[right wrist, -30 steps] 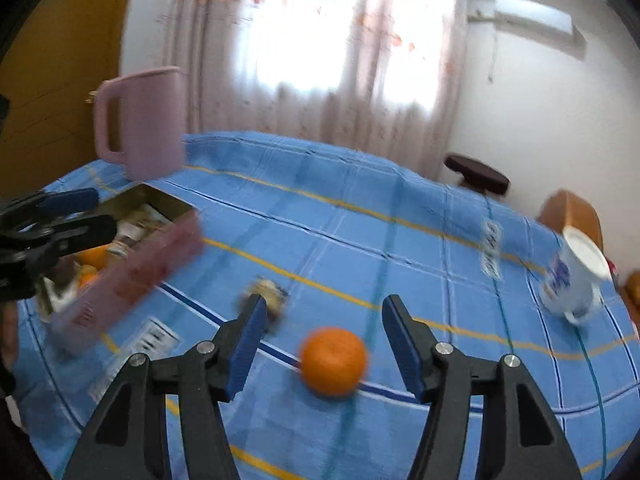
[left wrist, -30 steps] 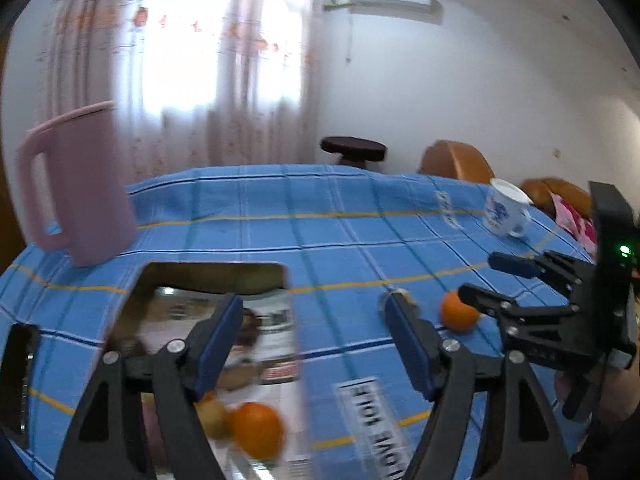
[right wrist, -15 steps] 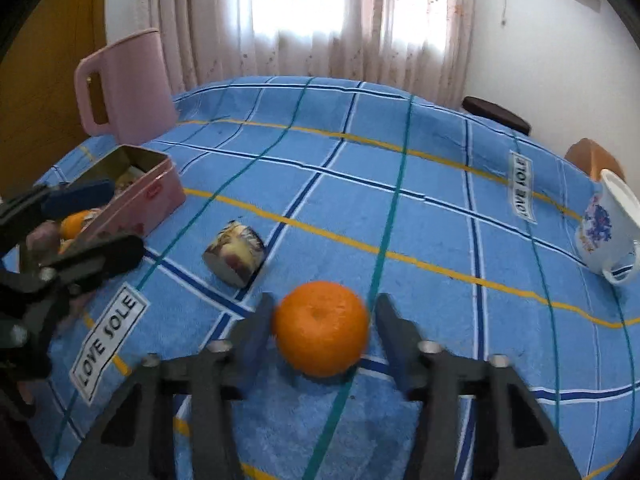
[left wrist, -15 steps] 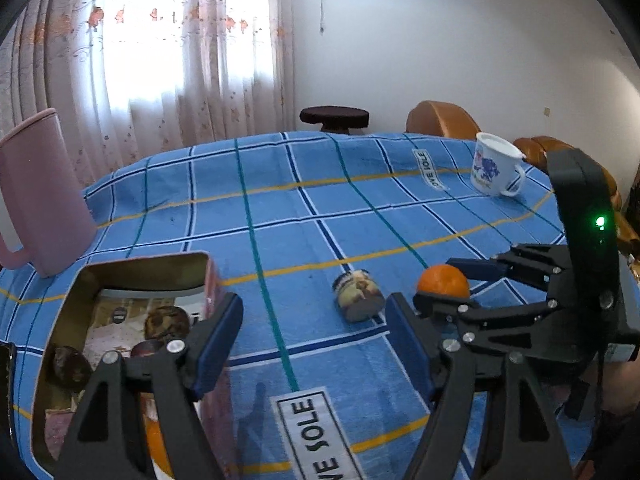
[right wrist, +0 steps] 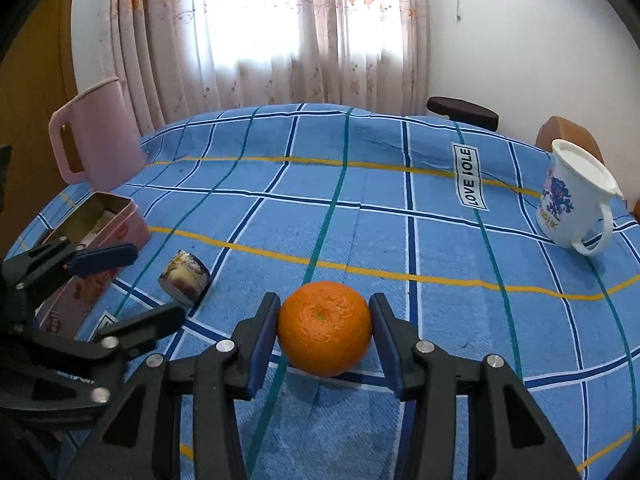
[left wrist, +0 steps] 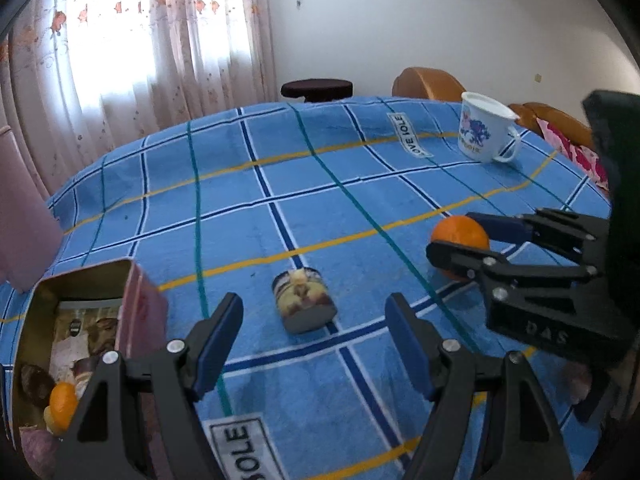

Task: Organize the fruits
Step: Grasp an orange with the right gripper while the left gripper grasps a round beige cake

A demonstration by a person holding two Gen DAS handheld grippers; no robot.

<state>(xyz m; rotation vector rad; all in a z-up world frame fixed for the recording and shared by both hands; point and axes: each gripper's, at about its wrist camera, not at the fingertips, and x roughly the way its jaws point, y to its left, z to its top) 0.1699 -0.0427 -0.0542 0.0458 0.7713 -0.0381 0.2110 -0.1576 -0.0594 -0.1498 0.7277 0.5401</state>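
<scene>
A round orange [right wrist: 324,328] with dimpled, matte peel sits on the desk [right wrist: 400,240], which is draped in a blue checked cloth with yellow, teal and white lines. The right gripper [right wrist: 324,336] has its blue-padded black plastic jaws pressed against both sides of the orange, clamped on it. To the left lies a small squat jar [right wrist: 185,277] tipped on its side, its printed label facing up. The left gripper [left wrist: 314,344] hovers just before that jar, jaws standing wide apart with nothing between them. Further left is a rectangular pink metal tin [left wrist: 80,320], lid off, with a gold-toned interior holding a small orange fruit and darker round pieces. Beyond stand a tall, smooth pink plastic jug [right wrist: 96,132] and, on the far right, a glossy white mug [right wrist: 572,204] with a blue print.
</scene>
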